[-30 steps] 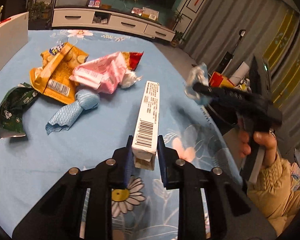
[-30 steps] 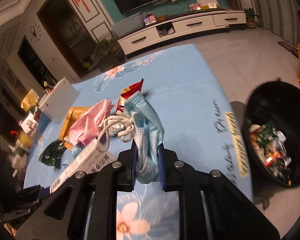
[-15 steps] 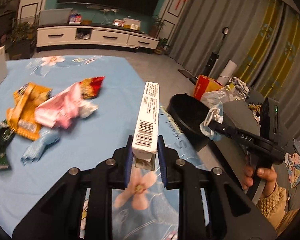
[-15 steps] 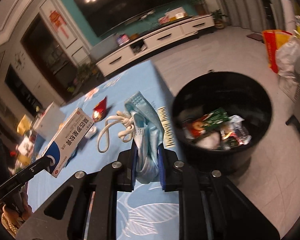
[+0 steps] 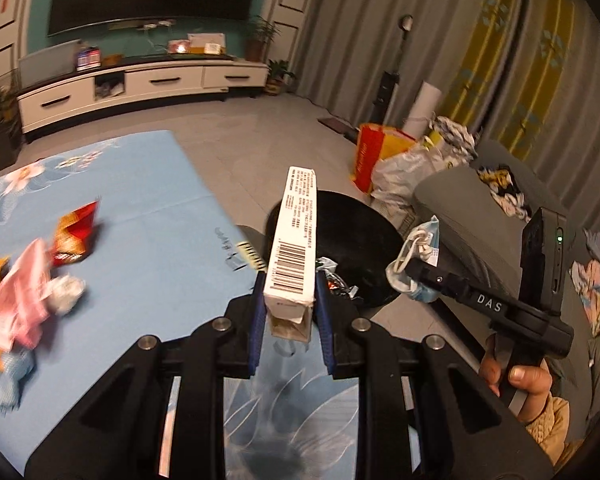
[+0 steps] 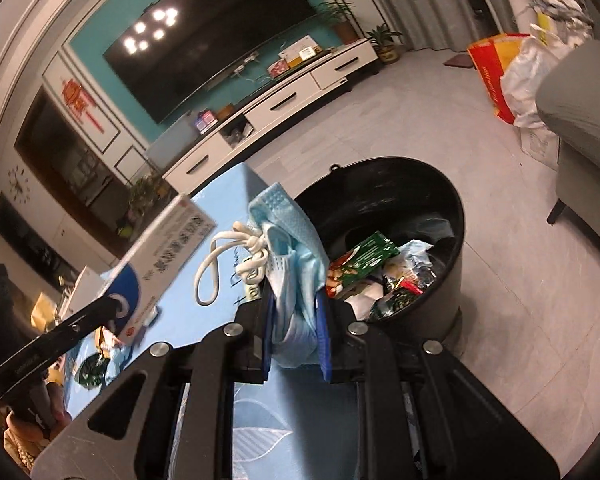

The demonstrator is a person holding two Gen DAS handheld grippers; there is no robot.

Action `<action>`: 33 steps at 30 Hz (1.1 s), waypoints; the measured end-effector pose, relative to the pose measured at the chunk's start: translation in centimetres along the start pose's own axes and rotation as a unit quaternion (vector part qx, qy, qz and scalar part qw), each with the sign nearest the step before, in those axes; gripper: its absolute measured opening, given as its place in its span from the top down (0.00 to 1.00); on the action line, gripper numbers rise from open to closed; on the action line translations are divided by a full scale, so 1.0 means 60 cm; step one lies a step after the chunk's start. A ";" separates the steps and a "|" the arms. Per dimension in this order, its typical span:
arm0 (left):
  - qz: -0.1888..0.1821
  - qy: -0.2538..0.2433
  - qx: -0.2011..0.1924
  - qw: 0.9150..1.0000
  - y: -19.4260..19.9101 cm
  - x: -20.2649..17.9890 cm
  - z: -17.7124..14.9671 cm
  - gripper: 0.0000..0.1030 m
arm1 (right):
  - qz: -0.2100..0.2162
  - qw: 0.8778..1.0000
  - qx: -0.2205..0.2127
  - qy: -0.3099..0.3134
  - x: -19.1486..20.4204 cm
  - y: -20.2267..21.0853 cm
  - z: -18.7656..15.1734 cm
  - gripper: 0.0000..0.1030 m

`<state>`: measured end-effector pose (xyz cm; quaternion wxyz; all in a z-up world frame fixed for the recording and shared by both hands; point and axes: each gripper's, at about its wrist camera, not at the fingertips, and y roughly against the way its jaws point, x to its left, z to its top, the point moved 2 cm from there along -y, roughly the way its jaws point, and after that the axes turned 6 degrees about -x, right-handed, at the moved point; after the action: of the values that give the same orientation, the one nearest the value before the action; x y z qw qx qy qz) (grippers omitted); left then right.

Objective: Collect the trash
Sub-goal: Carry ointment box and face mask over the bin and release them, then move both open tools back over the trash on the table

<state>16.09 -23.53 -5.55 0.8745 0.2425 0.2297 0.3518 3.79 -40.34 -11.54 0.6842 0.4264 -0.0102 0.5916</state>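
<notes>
Left tool (image 5: 291, 308) clamped on a white carton (image 5: 294, 248) with a barcode, held upright above the worktop (image 5: 148, 240) edge, the black bin (image 6: 452, 216) just beyond. Right tool (image 6: 296, 328) clamped on a crumpled blue face mask (image 6: 296, 248), ear loops dangling, at the bin's near rim. Bin already holds wrappers. Pink, red and orange wrappers (image 5: 16, 304) lie on the blue floral cloth.

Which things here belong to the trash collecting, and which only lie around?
Job: white box in left gripper; blue mask in right gripper; black bin; wrappers on table.
Lying about: TV stand, red bag.
</notes>
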 end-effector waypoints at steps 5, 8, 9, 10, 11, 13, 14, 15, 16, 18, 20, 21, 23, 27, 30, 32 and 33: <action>-0.010 -0.027 0.020 0.999 -0.068 -0.034 0.016 0.80 | -0.005 1.000 -0.004 -0.018 -0.029 -0.016 0.014 0.81; -0.015 -0.036 0.037 0.999 -0.112 -0.046 0.016 0.80 | -0.015 1.000 -0.004 -0.022 -0.043 -0.030 0.019 0.81; -0.015 -0.036 0.042 0.998 -0.125 -0.048 0.015 0.80 | -0.016 1.000 -0.001 -0.026 -0.049 -0.038 0.020 0.81; -0.015 -0.035 0.050 0.998 -0.145 -0.050 0.014 0.80 | -0.018 0.999 0.002 -0.027 -0.054 -0.045 0.021 0.81; -0.017 -0.034 0.054 0.998 -0.155 -0.051 0.013 0.80 | -0.020 0.999 0.005 -0.028 -0.057 -0.051 0.022 0.80; -0.017 -0.031 0.063 0.997 -0.177 -0.052 0.012 0.80 | -0.023 0.999 0.013 -0.031 -0.061 -0.065 0.025 0.76; -0.019 -0.031 0.064 0.997 -0.181 -0.055 0.010 0.80 | -0.023 0.999 0.015 -0.032 -0.062 -0.068 0.026 0.73; -0.022 -0.031 0.066 0.997 -0.187 -0.058 0.008 0.80 | -0.027 0.999 0.016 -0.034 -0.061 -0.069 0.023 0.64; -0.022 -0.030 0.066 0.997 -0.188 -0.060 0.007 0.78 | -0.031 0.999 0.018 -0.038 -0.064 -0.072 0.024 0.54; -0.024 -0.026 0.068 0.997 -0.195 -0.058 0.007 0.69 | -0.031 0.998 0.021 -0.051 -0.070 -0.075 0.023 0.48; -0.025 -0.024 0.064 0.997 -0.195 -0.059 0.008 0.53 | -0.033 0.998 0.020 -0.056 -0.074 -0.075 0.023 0.48; -0.027 -0.023 0.061 0.998 -0.192 -0.058 0.009 0.51 | -0.035 0.998 0.019 -0.056 -0.076 -0.073 0.025 0.48; -0.029 -0.024 0.057 0.998 -0.183 -0.058 0.008 0.47 | -0.038 0.997 0.017 -0.059 -0.078 -0.069 0.025 0.48; -0.024 -0.022 0.049 0.998 -0.160 -0.051 0.003 0.33 | -0.039 0.997 0.017 -0.058 -0.073 -0.056 0.021 0.48; -0.013 -0.019 0.043 0.999 -0.133 -0.047 -0.003 0.26 | -0.035 0.998 0.022 -0.052 -0.062 -0.044 0.015 0.47; 0.000 -0.018 0.041 0.999 -0.112 -0.040 -0.012 0.21 | -0.032 0.998 0.025 -0.045 -0.053 -0.034 0.006 0.46; 0.004 -0.014 0.039 0.999 -0.099 -0.035 -0.017 0.20 | -0.029 0.998 0.027 -0.041 -0.049 -0.030 0.002 0.42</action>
<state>17.14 -28.58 -9.31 0.8660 0.2820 0.2301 0.3428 4.45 -42.66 -13.99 0.6886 0.4688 -0.0101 0.5531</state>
